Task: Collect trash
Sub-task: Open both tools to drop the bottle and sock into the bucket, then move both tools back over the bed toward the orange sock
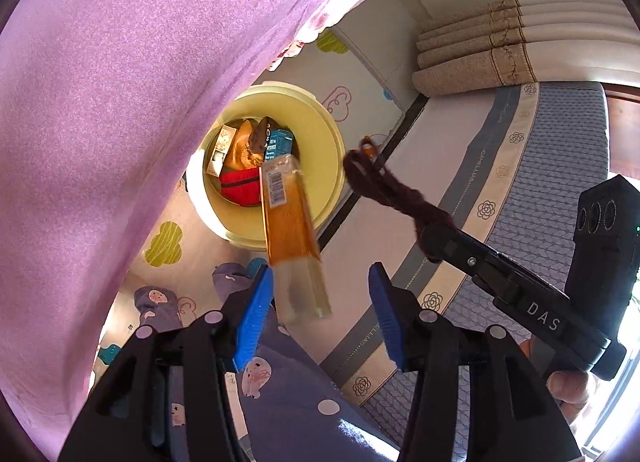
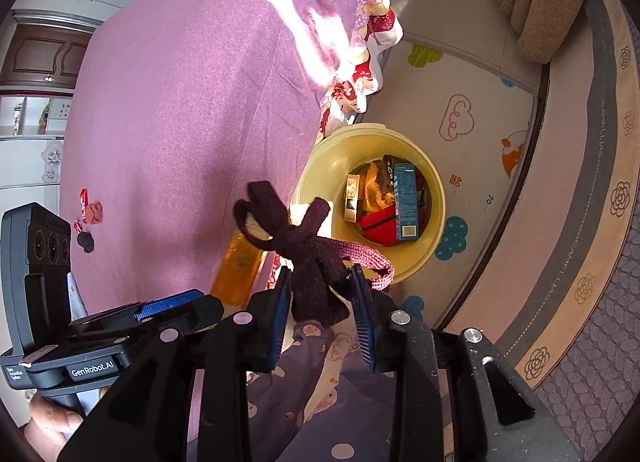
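Bedroom floor scene: cartoon cloud play mat (image 2: 472, 110) underfoot, pink bedspread (image 1: 120, 102) filling the left of both views, a mattress edge with flower trim (image 1: 500, 182) on the right side.

Yellow bin (image 1: 324, 166) sits centre frame in the left wrist view, right of centre in the right wrist view. Already inside it: a teal carton (image 2: 406, 202), a small white box (image 2: 352, 198), a red pouch (image 2: 378, 224) and some orange wrapping.

Left gripper (image 1: 320, 294): blue pads wide apart, no contact. Orange sachet with barcode label (image 1: 288, 222) hangs between and just ahead of the pads, blurred, over the near rim of the bin. Not gripped.

Right gripper (image 2: 322, 298): jaws partly open. Dark maroon knitted bow-shaped piece (image 2: 304, 254) sits between the pads, with its pink crocheted band (image 2: 368, 262) draped over the right-hand pad. Cannot tell if the pads press on it. It is at the lower-left rim of the bin in the right wrist view.

Small red and dark scraps (image 2: 90, 218) lie on the bedspread at frame left.
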Tool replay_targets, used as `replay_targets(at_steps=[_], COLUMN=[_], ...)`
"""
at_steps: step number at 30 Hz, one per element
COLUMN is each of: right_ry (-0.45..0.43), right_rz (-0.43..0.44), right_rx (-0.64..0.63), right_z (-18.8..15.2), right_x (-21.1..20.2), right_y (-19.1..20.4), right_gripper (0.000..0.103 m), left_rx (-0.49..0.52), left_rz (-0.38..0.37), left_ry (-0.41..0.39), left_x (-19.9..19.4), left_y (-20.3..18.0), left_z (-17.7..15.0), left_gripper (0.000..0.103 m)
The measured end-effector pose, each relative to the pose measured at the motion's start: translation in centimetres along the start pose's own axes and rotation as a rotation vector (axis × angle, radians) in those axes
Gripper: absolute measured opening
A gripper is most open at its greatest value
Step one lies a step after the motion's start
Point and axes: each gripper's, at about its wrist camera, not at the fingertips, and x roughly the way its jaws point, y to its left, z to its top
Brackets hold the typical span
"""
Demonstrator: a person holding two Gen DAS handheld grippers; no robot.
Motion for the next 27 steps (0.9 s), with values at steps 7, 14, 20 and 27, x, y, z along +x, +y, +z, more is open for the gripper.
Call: replay_targets(at_steps=[7,14,20,27], right_ry=[0.025,0.036,0.045,0.074], right_rz=[0.012,0.018,0.005,0.012], right_rx=[0.021,0.005,-0.058,-0.187], right_z=[0.7,1.1,1.6,1.2], right_x=[0.7,0.4,0.4,2.2], right_y=[-0.2,1.0,4.6,12.9], right_gripper=[0.035,0.035,0.035,0.035], left_rx=[0.000,-0.009,-0.058,-0.190], left_rz=[0.023,0.002,-0.023,-0.057], left_ry=[0.001,-0.030,-0.088,-0.171], left_x=[-0.1,-1.2,-3.8,-8.0], left_y=[0.5,0.6,3.3,10.3], left_z=[0.5,0.7,0.2,-1.6], left_gripper=[0.064,0.064,0.064,0.065])
